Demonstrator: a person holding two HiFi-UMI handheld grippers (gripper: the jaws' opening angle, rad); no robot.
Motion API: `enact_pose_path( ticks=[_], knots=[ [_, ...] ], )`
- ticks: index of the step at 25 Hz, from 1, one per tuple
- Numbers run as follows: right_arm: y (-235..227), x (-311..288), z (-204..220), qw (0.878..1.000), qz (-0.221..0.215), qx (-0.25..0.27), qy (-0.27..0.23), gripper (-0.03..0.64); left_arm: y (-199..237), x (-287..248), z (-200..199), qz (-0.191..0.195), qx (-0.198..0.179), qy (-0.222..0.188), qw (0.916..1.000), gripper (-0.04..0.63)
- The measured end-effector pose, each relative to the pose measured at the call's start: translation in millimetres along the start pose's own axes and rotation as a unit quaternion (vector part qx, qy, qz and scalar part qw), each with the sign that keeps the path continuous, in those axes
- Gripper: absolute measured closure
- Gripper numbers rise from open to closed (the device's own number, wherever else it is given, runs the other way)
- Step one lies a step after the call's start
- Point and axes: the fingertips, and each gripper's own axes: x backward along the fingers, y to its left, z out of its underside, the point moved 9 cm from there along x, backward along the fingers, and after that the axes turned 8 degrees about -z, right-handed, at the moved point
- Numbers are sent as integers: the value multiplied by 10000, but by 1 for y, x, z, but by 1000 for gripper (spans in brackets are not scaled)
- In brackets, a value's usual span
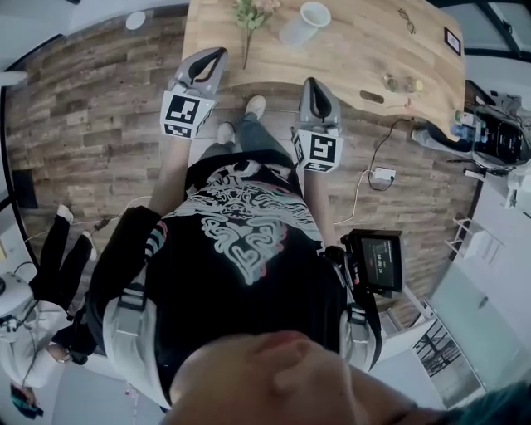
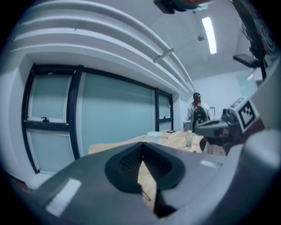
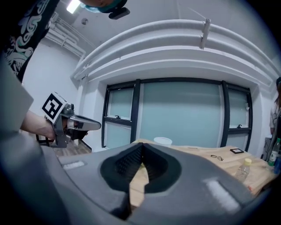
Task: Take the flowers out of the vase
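Observation:
The flowers (image 1: 251, 17) lie flat on the wooden table (image 1: 348, 58), stem pointing toward its near edge. The white vase (image 1: 304, 23) stands just right of them, with nothing showing inside it. My left gripper (image 1: 219, 53) hangs at the table's near edge, close to the stem's end, shut and holding nothing. My right gripper (image 1: 313, 82) is also shut and bare, held off the table on the near side. In the left gripper view the shut jaws point level across the table at the vase (image 2: 153, 135). The right gripper view shows the vase (image 3: 163, 141) straight ahead too.
Glasses (image 1: 406, 21), a small black item (image 1: 452, 40) and bottles (image 1: 400, 84) lie on the table's right part. A power strip (image 1: 383, 174) with its cable is on the wooden floor. A person (image 2: 197, 112) stands beyond the table; another person (image 1: 50, 274) is at my left.

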Motion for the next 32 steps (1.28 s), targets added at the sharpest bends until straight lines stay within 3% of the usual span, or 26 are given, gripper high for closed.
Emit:
enact_pose_path(
  ticks=[2, 4, 9, 18, 22, 26, 32],
  knots=[
    [-7, 30, -7, 10000, -7, 39, -59, 617, -25, 15, -20, -55, 491, -83, 9987, 606],
    [-19, 48, -8, 10000, -35, -67, -35, 618, -47, 22, -31, -142, 663, -62, 9977, 606],
    [-32, 45, -22, 9991, -375, -139, -139, 618, -61, 23, -36, -453, 307, -194, 9983, 606],
    [-75, 60, -22, 9985, -436, -181, -275, 618, -92, 11, -47, -710, 393, -70, 9967, 606],
    [-78, 61, -21, 9975, -569, -234, -360, 618, -86, 12, -51, -834, 706, -129, 9939, 606],
    [-78, 60, -22, 9972, -601, -245, -370, 618, -82, 16, -53, -900, 522, -74, 9945, 606],
    [-74, 58, -23, 9964, -691, -250, -418, 618, -73, 20, -52, -1035, 529, -83, 9932, 606]
  ],
)
